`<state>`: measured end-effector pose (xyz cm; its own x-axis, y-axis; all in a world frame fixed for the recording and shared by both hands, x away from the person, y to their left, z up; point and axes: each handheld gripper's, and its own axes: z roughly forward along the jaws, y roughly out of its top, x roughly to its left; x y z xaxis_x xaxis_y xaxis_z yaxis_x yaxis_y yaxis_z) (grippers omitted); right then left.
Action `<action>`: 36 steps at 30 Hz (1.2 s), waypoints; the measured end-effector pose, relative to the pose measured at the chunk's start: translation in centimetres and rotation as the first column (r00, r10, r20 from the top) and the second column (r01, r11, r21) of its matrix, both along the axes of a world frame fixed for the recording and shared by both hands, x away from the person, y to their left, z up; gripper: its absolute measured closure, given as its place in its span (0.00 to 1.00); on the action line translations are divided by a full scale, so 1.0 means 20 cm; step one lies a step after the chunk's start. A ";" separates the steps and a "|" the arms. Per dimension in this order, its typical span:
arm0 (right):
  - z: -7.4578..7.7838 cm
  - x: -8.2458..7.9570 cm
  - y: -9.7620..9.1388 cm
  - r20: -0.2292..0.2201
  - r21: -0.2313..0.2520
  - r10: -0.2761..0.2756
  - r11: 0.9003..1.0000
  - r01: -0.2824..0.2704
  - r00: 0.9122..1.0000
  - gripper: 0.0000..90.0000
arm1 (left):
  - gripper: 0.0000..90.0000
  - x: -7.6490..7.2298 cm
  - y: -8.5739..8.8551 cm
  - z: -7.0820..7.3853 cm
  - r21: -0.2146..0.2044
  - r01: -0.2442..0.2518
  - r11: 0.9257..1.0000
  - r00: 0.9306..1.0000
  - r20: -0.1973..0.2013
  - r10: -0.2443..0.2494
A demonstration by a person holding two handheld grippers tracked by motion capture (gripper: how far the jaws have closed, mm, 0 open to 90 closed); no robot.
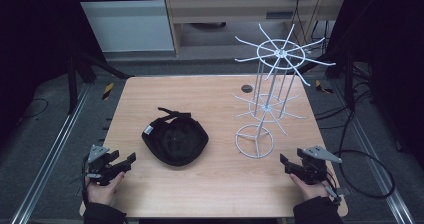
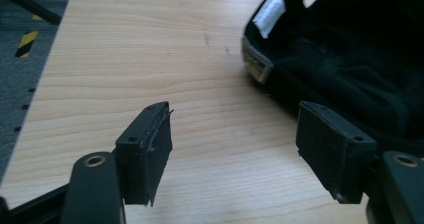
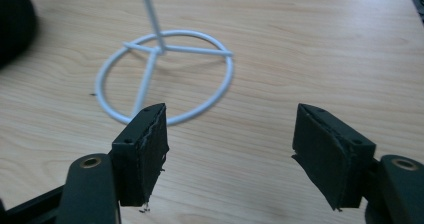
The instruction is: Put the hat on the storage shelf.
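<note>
Cap (image 1: 175,141), black and soft, lies crown-down at the lower centre of the high view on the desk (image 1: 215,181), its hollow inside facing up; a white label is sewn at its rim and a strap folds across its upper edge. White wire rack (image 1: 265,99), right of centre, rises from a ring base on a thin stem to two tiers of radiating hooks. Left tongs (image 1: 131,159), lower left, stand open with nothing between the jaws, just short of the cap's rim; in the left gripper view the cap (image 2: 360,59) fills the upper right beyond the jaws. Right tongs (image 1: 283,160), lower right, are likewise open and empty, near the rack's base ring (image 3: 165,76).

Risks, judged: limp fabric may fold or slip if pinched on one thin layer; a light wire stand could tip or slide if a hook is pulled sideways; the strap might snag. Desk surface is smooth pale wood grain; jaw pads look frayed at their edges.
</note>
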<state>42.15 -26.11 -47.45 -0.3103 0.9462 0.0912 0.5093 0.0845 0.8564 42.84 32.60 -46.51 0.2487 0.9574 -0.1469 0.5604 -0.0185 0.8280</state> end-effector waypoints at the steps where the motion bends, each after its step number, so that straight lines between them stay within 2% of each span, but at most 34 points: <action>1: 0.01 -0.01 0.02 0.003 0.001 0.012 1.000 -0.012 1.000 0.35 | 0.34 0.00 -0.01 0.00 0.000 0.007 1.000 1.000 0.002 -0.007; 2: 0.01 -0.01 0.02 0.003 0.001 0.012 1.000 -0.012 1.000 0.35 | 0.34 0.00 -0.01 0.00 0.000 0.007 1.000 1.000 0.002 -0.007; 3: 0.02 -0.02 0.06 0.007 0.011 0.046 0.999 -0.046 0.999 0.36 | 0.35 -0.01 -0.03 0.01 0.002 0.013 1.000 1.000 0.003 -0.013; 6: 0.03 -0.03 0.12 0.008 0.017 0.085 0.996 -0.085 0.996 0.39 | 0.36 -0.01 -0.06 0.01 -0.001 0.036 0.999 0.999 -0.012 -0.036; 10: 0.04 -0.03 0.21 0.006 0.012 0.149 0.989 -0.150 0.989 0.44 | 0.39 -0.02 -0.09 0.03 0.014 0.048 0.999 0.999 -0.010 -0.048; 12: 0.05 -0.03 0.24 0.006 0.013 0.162 0.987 -0.162 0.987 0.44 | 0.40 -0.02 -0.10 0.04 0.013 0.047 0.999 0.999 -0.007 -0.047; 13: 0.06 -0.03 0.30 0.018 0.011 0.198 0.980 -0.198 0.980 0.46 | 0.41 -0.02 -0.11 0.05 0.008 0.049 0.999 0.999 0.002 -0.049; 16: 0.07 -0.02 0.36 0.032 0.016 0.229 0.973 -0.229 0.973 0.46 | 0.41 -0.02 -0.12 0.06 0.005 0.051 0.999 0.999 0.013 -0.051; 19: 0.08 -0.01 0.41 0.042 0.007 0.240 0.971 -0.241 0.970 0.45 | 0.41 -0.02 -0.13 0.08 -0.002 0.048 0.999 0.998 0.039 -0.048; 20: 0.08 0.00 0.46 0.044 -0.006 0.259 0.966 -0.259 0.965 0.45 | 0.42 -0.02 -0.13 0.09 -0.010 0.044 0.999 0.998 0.049 -0.043; 22: 0.08 0.00 0.48 0.043 -0.004 0.265 0.964 -0.265 0.963 0.45 | 0.42 -0.01 -0.13 0.10 -0.013 0.044 0.999 0.998 0.054 -0.043; 24: 0.11 0.02 0.55 0.052 0.008 0.297 0.955 -0.297 0.954 0.46 | 0.44 -0.01 -0.14 0.11 -0.025 0.035 0.999 0.998 0.061 -0.034; 25: 0.11 0.02 0.55 0.052 0.008 0.297 0.955 -0.297 0.954 0.46 | 0.44 -0.01 -0.14 0.11 -0.025 0.035 0.999 0.998 0.061 -0.034; 26: 0.13 0.03 0.58 0.061 0.010 0.310 0.950 -0.311 0.949 0.46 | 0.44 0.01 -0.15 0.12 -0.020 0.028 0.999 0.998 0.061 -0.027; 29: 0.14 0.05 0.61 0.068 0.012 0.314 0.949 -0.315 0.947 0.47 | 0.44 0.01 -0.15 0.12 -0.021 0.021 1.000 0.998 0.059 -0.020; 32: 0.18 0.08 0.67 0.084 0.021 0.322 0.945 -0.325 0.943 0.48 | 0.45 0.03 -0.17 0.13 -0.023 0.014 1.000 0.998 0.062 -0.013; 36: 0.19 0.11 0.75 0.080 0.022 0.335 0.941 -0.338 0.939 0.49 | 0.45 0.07 -0.19 0.13 -0.010 0.000 1.000 0.998 0.056 0.001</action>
<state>44.38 -11.19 -43.69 -0.6172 0.7820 0.0870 0.3918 0.2095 0.8959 44.31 28.81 -43.84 0.2566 0.9560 -0.1420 0.5127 -0.0101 0.8585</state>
